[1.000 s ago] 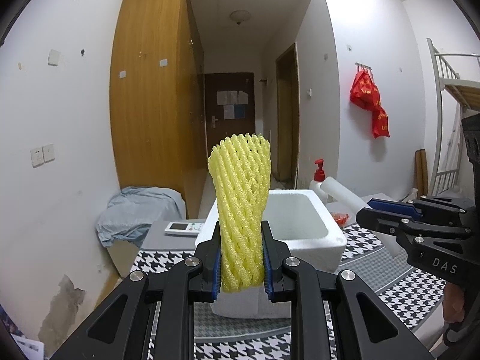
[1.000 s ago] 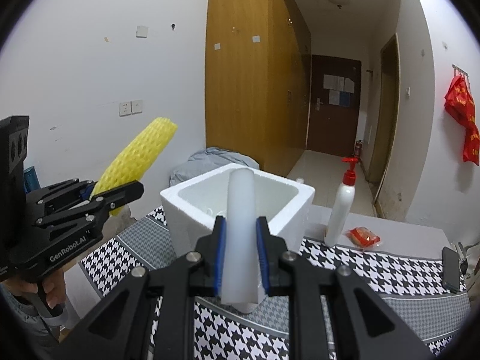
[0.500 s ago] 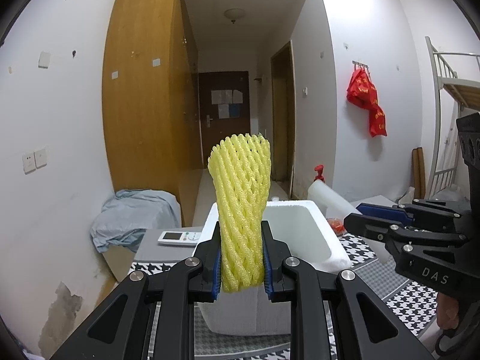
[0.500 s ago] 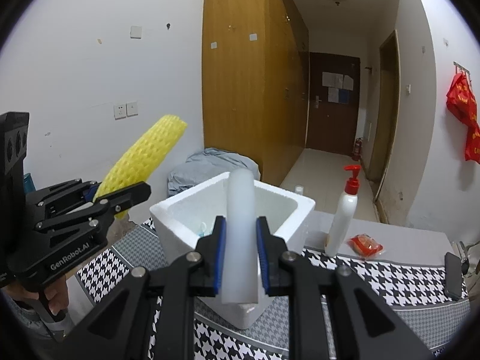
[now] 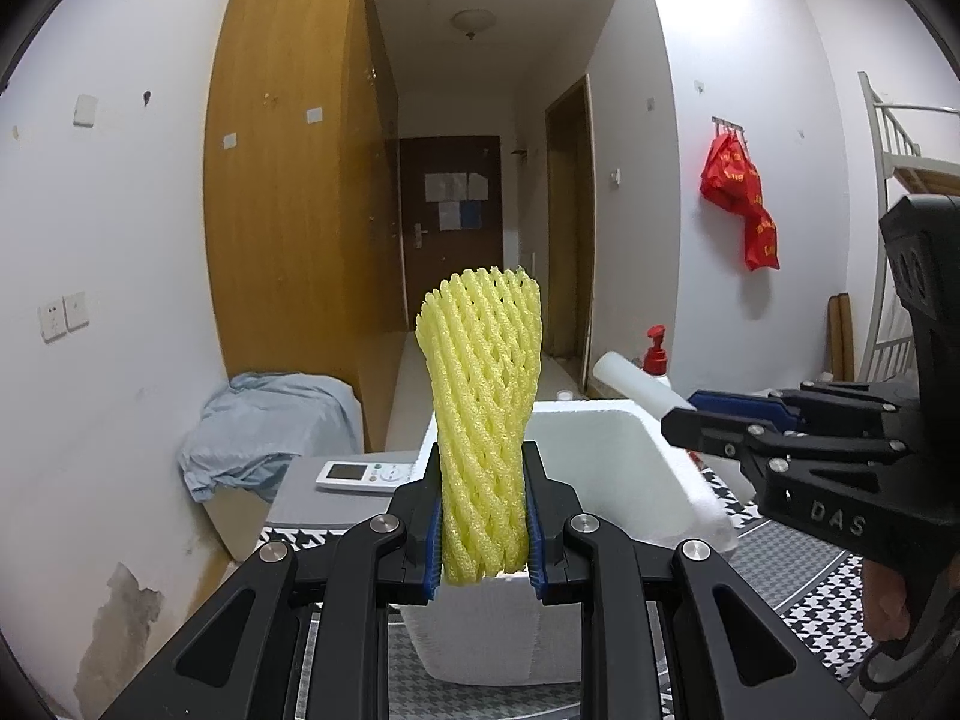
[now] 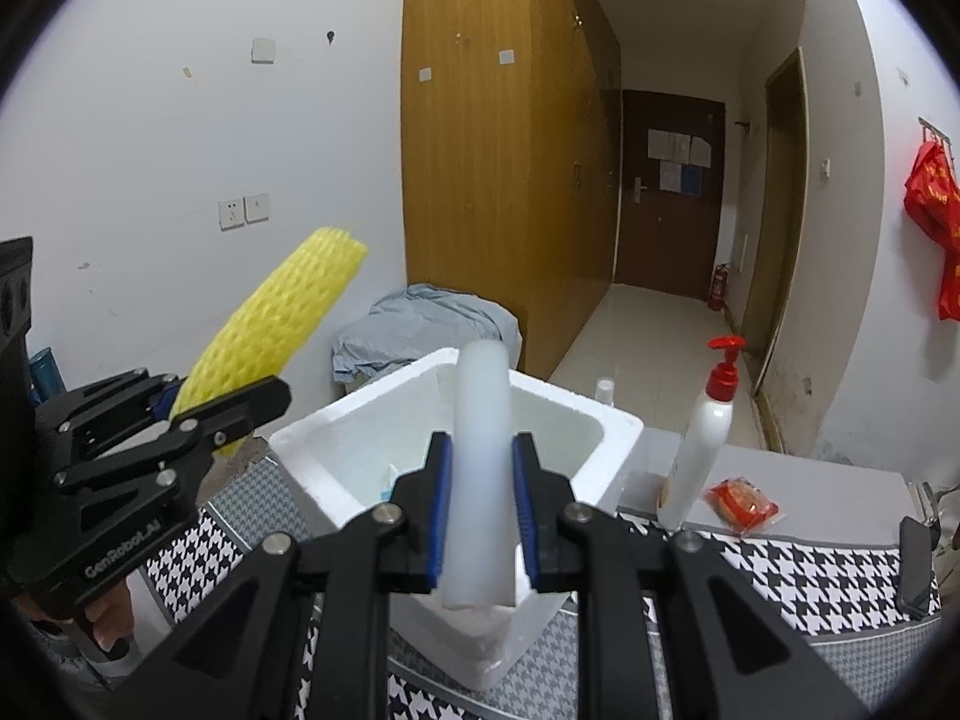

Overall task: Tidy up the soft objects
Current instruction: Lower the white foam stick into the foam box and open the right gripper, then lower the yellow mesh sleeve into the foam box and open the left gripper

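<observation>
My left gripper [image 5: 483,513] is shut on a yellow foam net sleeve [image 5: 483,396] that stands upright between the blue pads. My right gripper [image 6: 480,504] is shut on a white foam tube [image 6: 482,444], also upright. A white foam box [image 5: 612,468] with an open top sits on the houndstooth cloth just ahead of both grippers. In the right wrist view the white foam box [image 6: 558,432] lies behind the tube, and the left gripper [image 6: 180,414] with the yellow sleeve [image 6: 276,324] hovers at its left. In the left wrist view the right gripper [image 5: 690,414] carries the white tube [image 5: 636,384] over the box's right rim.
A white pump bottle with a red cap [image 6: 702,438] and a red snack packet [image 6: 741,498] stand right of the box. A white remote [image 5: 363,475] lies behind it at the left. A dark phone [image 6: 915,564] rests at the table's right edge. Blue-grey cloth [image 5: 270,426] is heaped beyond the table.
Both grippers have moved closer to the foam box, which looks larger and nearer in both views. Their holds on the yellow sleeve and the white tube are unchanged.
</observation>
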Motion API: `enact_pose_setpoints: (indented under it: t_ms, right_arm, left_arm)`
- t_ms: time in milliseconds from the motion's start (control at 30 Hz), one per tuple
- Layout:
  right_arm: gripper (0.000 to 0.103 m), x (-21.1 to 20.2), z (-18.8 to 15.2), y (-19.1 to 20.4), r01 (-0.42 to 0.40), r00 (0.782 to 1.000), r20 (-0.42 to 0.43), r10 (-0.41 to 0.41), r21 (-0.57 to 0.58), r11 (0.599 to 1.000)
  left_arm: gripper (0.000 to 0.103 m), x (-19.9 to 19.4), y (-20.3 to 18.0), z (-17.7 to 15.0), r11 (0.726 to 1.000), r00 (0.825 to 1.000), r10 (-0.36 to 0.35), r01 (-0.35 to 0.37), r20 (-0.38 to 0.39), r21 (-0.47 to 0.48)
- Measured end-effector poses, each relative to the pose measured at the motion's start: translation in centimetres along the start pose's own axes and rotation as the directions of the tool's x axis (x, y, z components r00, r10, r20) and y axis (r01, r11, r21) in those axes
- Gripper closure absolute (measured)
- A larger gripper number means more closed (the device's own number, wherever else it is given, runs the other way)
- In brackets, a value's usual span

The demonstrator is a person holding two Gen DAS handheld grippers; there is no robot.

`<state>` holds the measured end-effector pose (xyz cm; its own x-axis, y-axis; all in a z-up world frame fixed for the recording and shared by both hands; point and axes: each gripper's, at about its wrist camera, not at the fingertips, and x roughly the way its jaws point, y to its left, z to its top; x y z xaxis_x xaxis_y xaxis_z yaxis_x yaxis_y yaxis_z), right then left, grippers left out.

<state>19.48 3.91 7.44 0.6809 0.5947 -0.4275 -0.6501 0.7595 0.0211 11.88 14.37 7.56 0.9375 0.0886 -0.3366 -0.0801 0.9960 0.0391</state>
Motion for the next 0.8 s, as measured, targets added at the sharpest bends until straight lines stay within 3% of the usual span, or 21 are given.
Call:
enact_pose_setpoints:
  t_ms: [433, 500, 567, 633, 800]
  right_arm:
    - [0.078, 2.4, -0.1, -0.8, -0.023, 0.999, -0.027, 0.024, 0.026, 0.999]
    - [0.068, 2.4, -0.1, -0.7, -0.018, 0.999, -0.037, 0.019, 0.018, 1.000]
    - [0.037, 2.1, -0.1, -0.9, -0.011, 1.000, -0.027, 0.011, 0.023, 1.000]
    - [0.023, 1.6, 0.0, -1.0, -0.011, 1.000, 0.002, 0.010, 0.031, 0.999]
    - [0.006, 0.5, 0.0, -1.1, -0.031, 0.999, 0.037, 0.029, 0.038, 0.999]
  left_arm:
    - [0.080, 0.6, 0.7, 0.3, 1.000, 1.000, 0.017, -0.017, -0.012, -0.019]
    - [0.080, 0.6, 0.7, 0.4, 1.000, 1.000, 0.019, -0.019, -0.012, -0.022]
    - [0.080, 0.6, 0.5, 0.5, 1.000, 1.000, 0.021, -0.021, -0.011, -0.021]
    - [0.080, 0.6, 0.5, 0.5, 1.000, 1.000, 0.019, -0.019, -0.012, -0.022]
    - [0.080, 0.8, 0.2, 0.6, 1.000, 1.000, 0.021, -0.021, -0.016, -0.020]
